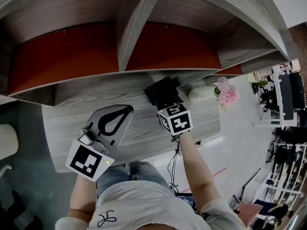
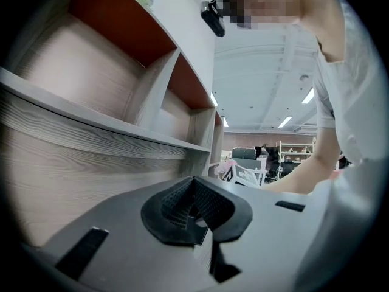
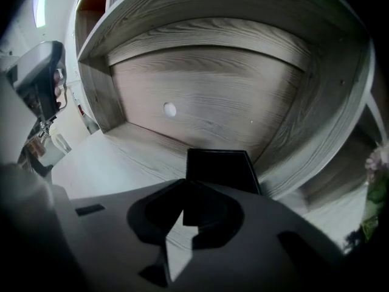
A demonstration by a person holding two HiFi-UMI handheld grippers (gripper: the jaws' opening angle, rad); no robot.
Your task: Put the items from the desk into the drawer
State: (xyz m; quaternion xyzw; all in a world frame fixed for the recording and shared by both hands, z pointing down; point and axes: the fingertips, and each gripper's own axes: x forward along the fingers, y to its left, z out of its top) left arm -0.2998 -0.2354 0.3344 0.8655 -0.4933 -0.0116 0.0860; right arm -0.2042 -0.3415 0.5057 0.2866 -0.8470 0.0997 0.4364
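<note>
Two hand-held grippers over a grey wood-grain desk (image 1: pixel 67 123), the right one on a black flat item.

Nearest the person, the left gripper (image 1: pixel 127 110) hovers above the desk with its jaws pressed together and nothing between them. Just beyond, the right gripper (image 3: pixel 184 190) has its jaws closed on the near edge of the black flat item (image 3: pixel 222 166), which sits at the back of the desk. Further right lie a white rounded object (image 1: pixel 201 92) and pink flowers (image 1: pixel 226 92). Behind stand red-backed shelf compartments (image 1: pixel 67 56).
</note>
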